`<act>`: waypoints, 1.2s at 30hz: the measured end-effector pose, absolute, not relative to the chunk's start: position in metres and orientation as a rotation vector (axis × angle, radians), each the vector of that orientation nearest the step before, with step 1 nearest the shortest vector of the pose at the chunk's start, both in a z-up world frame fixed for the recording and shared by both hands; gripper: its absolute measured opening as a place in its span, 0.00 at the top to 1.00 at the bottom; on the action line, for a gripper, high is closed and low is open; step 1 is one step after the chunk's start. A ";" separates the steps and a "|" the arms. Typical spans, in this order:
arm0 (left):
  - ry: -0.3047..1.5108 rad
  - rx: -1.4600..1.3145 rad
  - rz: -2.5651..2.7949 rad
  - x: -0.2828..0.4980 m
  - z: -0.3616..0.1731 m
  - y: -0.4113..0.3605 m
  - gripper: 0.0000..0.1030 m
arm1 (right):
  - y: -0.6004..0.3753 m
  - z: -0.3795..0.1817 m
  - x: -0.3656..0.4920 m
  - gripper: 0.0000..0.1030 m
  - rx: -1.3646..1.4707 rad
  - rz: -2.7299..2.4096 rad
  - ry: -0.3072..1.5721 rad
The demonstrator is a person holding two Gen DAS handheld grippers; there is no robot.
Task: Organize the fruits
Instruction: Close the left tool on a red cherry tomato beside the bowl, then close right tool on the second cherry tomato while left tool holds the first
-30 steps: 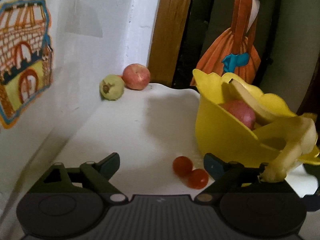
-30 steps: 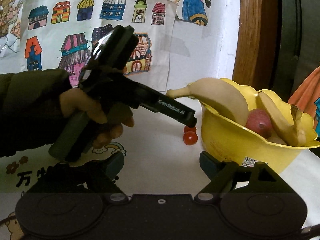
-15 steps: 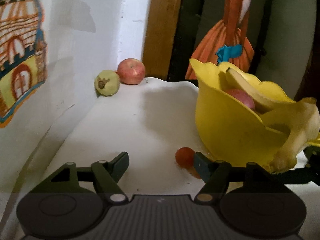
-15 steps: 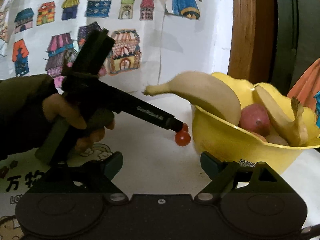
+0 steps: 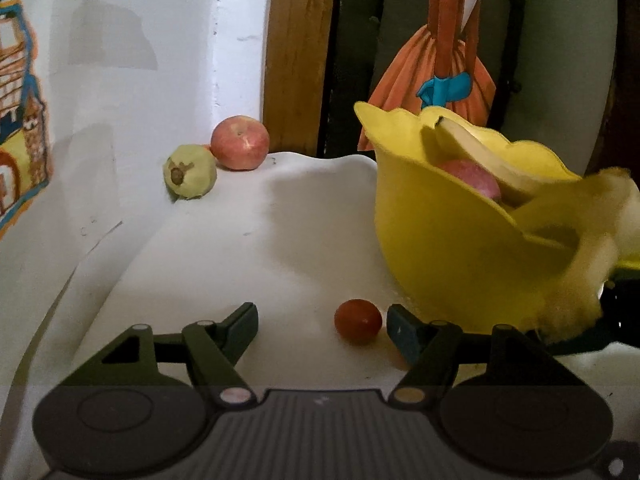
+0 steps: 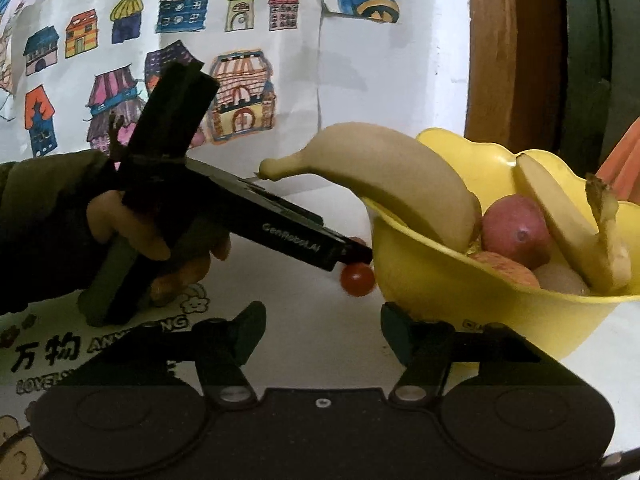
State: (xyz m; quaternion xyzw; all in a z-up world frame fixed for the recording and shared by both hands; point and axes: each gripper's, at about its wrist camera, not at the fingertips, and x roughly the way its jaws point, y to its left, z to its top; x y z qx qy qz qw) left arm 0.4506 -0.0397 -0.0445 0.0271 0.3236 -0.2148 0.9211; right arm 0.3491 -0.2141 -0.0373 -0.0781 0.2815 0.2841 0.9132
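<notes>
Reaching low over the white worktop (image 5: 224, 264), the left tongs (image 5: 322, 322) are going for a cherry tomato (image 5: 357, 321). The tomato sits between the two tips, closer to the right one, and just beside the yellow bowl (image 5: 440, 248). The left tongs are wide apart and hold nothing. In the right wrist view a hand (image 6: 132, 236) in a dark sleeve holds these tongs, and their tip hides most of a second red tomato behind the first.

I think this step is picking up the small tomato. Next, the tips need to slide a bit so the tomato is in the middle, then close softly. It is round and smooth, so it may roll away or squash.

The right tongs (image 6: 324, 334) wait near the bowl, spread apart and empty.

The bowl already has a big banana (image 6: 384, 176) leaning over its rim, a second banana (image 6: 560, 220), a red apple (image 6: 516, 232) and some more fruit under them.

Far back by the wall lie a pink apple (image 5: 240, 142) and a green fruit (image 5: 190, 172), touching each other. They are not in the bowl yet.
</notes>
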 end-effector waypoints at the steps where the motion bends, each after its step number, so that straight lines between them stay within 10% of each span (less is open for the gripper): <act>1: 0.664 0.064 -0.436 0.451 -0.044 -0.042 0.32 | -0.215 -0.038 0.350 0.36 -0.162 0.572 0.578; 11: 0.653 0.107 -0.440 0.446 -0.044 -0.053 0.72 | -0.214 -0.047 0.352 0.25 -0.177 0.538 0.586; 36: 0.675 0.042 -0.403 0.376 -0.032 -0.055 0.73 | -0.216 -0.058 0.364 0.64 -0.180 0.454 0.646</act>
